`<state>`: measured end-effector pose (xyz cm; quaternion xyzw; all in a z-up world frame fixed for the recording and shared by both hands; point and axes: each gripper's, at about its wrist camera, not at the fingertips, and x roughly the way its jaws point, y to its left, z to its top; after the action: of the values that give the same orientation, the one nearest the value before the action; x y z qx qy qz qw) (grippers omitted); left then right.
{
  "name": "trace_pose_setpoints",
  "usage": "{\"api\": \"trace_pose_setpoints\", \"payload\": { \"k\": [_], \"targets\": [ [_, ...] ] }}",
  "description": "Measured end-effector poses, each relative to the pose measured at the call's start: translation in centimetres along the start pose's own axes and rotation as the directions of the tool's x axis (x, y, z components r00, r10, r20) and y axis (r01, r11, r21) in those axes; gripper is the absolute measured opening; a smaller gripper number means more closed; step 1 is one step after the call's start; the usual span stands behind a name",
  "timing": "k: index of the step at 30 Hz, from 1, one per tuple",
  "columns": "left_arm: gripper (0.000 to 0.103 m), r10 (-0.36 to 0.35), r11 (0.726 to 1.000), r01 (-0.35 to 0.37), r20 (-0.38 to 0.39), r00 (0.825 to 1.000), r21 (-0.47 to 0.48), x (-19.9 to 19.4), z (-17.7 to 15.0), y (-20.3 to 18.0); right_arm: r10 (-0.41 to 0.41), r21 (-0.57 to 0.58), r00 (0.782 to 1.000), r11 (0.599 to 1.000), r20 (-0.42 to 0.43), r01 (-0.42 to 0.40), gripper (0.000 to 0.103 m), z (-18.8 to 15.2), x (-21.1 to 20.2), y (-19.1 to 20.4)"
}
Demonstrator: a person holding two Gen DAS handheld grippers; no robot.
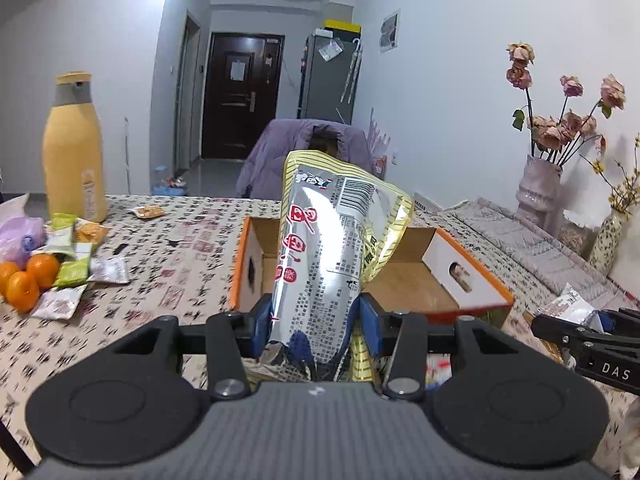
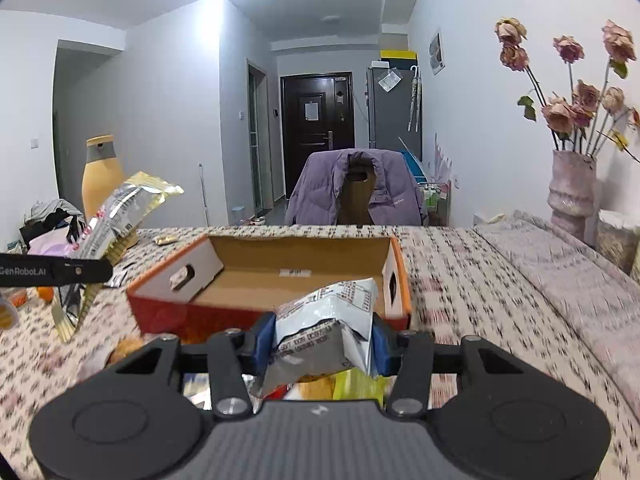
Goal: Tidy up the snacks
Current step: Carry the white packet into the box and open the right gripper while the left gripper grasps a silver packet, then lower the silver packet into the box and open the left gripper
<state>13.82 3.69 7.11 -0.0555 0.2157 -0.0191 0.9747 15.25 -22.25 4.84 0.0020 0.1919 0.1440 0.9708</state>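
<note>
My left gripper (image 1: 316, 324) is shut on a tall silver and gold snack bag (image 1: 336, 236), held upright above the table just in front of the open orange cardboard box (image 1: 472, 276). That bag (image 2: 120, 208) and the left gripper (image 2: 86, 270) also show at the left of the right wrist view. My right gripper (image 2: 322, 342) is shut on a crumpled white and grey snack packet (image 2: 332, 312), lifted just before the box (image 2: 256, 276). From the left wrist view, the right gripper (image 1: 576, 322) with its packet (image 1: 570, 304) shows at the right edge.
Loose snack packets (image 1: 76, 256) and oranges (image 1: 28, 280) lie at the table's left, beside a yellow bottle (image 1: 74, 152). More snacks (image 2: 344, 386) lie under my right gripper. Vases with dried flowers (image 2: 572, 196) stand at the right. A chair with a purple jacket (image 2: 356, 188) is behind the table.
</note>
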Motion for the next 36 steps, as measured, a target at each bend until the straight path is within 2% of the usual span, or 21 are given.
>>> {"api": "trace_pose_setpoints", "payload": {
  "k": [7, 14, 18, 21, 28, 30, 32, 34, 35, 36],
  "targets": [
    [0.045, 0.032, 0.999, -0.033, -0.069, 0.997, -0.024, 5.1, 3.9, 0.6, 0.012, -0.001, 0.999, 1.0, -0.043, -0.012, 0.047, 4.5, 4.9, -0.9],
    [0.045, 0.105, 0.994, -0.108, -0.147, 0.983, -0.011, 10.7, 6.1, -0.1, 0.019, 0.037, 0.987, 0.999, -0.16, -0.014, 0.047, 7.3, 12.2, -1.4],
    [0.045, 0.142, 0.989, -0.146, -0.239, 0.961, 0.002, 14.3, 6.2, -0.3, -0.006, 0.005, 0.97, 1.0, -0.243, 0.007, 0.047, 7.6, 16.4, -0.9],
    [0.045, 0.156, 0.987, -0.16, -0.27, 0.95, 0.005, 16.2, 5.6, -0.2, -0.02, 0.007, 0.952, 1.0, -0.304, 0.023, 0.047, 7.1, 19.0, -0.8],
    [0.048, 0.168, 0.985, -0.173, -0.331, 0.929, 0.014, 18.9, 4.2, 0.2, -0.01, 0.021, 0.912, 1.0, -0.409, 0.021, 0.05, 4.8, 21.2, -1.2],
    [0.05, 0.159, 0.986, -0.169, -0.338, 0.928, 0.002, 19.1, 3.9, 0.5, -0.012, 0.013, 0.915, 1.0, -0.404, 0.018, 0.057, 4.8, 21.0, -1.2],
    [0.055, 0.152, 0.987, -0.163, -0.334, 0.93, -0.005, 19.1, 3.9, 0.6, -0.017, 0.008, 0.921, 1.0, -0.389, 0.022, 0.061, 5.0, 20.5, -1.2],
    [0.073, 0.14, 0.989, -0.149, -0.319, 0.937, -0.004, 18.7, 3.9, 0.6, -0.009, 0.019, 0.926, 1.0, -0.378, 0.017, 0.076, 5.2, 20.1, -1.4],
    [0.078, 0.139, 0.989, -0.147, -0.313, 0.94, -0.002, 18.4, 4.0, 0.6, -0.003, 0.028, 0.929, 0.999, -0.37, 0.014, 0.089, 5.3, 19.8, -1.5],
    [0.088, 0.141, 0.989, -0.149, -0.3, 0.943, -0.004, 18.0, 4.1, 0.6, 0.001, 0.034, 0.933, 0.999, -0.36, 0.012, 0.094, 5.4, 19.5, -1.6]
  ]
}}
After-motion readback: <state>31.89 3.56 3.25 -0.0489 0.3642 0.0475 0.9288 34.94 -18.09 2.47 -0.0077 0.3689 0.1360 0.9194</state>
